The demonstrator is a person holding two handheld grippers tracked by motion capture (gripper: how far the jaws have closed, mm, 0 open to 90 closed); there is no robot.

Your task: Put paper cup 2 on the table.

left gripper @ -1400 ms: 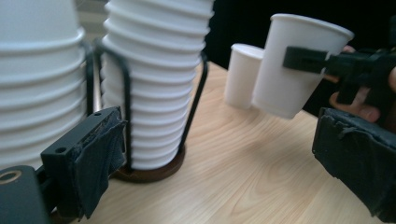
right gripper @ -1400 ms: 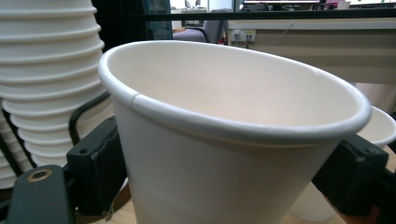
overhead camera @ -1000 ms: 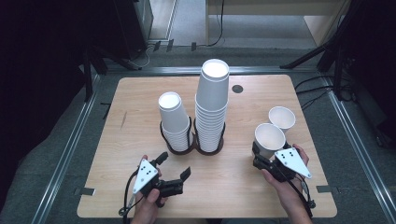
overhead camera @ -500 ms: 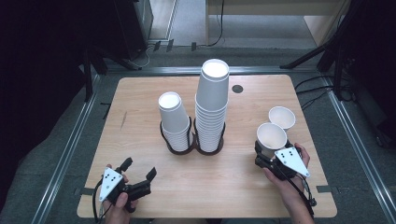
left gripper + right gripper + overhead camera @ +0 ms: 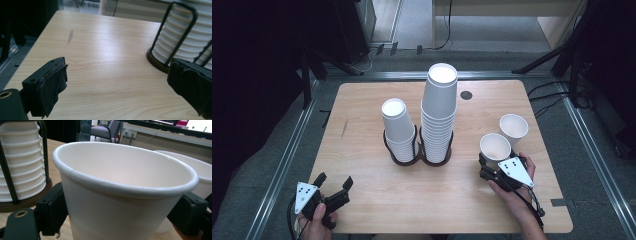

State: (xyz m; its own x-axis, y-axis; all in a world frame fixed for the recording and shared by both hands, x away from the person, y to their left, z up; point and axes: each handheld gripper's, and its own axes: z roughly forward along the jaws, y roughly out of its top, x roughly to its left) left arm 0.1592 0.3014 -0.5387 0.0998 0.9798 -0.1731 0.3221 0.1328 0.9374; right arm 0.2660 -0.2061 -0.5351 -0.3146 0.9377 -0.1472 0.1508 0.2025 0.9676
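Nearest the person, at about 7 o'clock on the wooden table point(image 5: 377, 200), the left gripper point(image 5: 333, 184) is held in the left hand point(image 5: 314, 222) at the near-left corner. Its jaws stand wide apart with nothing between them, only bare tabletop in the gap, as the left gripper view point(image 5: 115, 80) confirms.

At about 4 o'clock, the right gripper point(image 5: 484, 167) sits in the right hand point(image 5: 517, 187), its jaws clenched on the lower wall of a white paper cup point(image 5: 495, 147). The cup stands upright, mouth up. In the right gripper view the cup point(image 5: 125, 195) is squeezed between the two black jaws.

Just beyond it, toward 3 o'clock, a second paper cup point(image 5: 513, 130) stands upright on the table, just beside the held one; whether the two touch cannot be told.

Near the centre of the table stands a black wire cup holder point(image 5: 417, 150) with two rings. Its left ring bears a short stack of cups point(image 5: 398, 127), its right ring a tall stack of cups point(image 5: 438, 112).

Farther off, toward 1 o'clock, a small dark round grommet point(image 5: 466, 95) is set into the tabletop.
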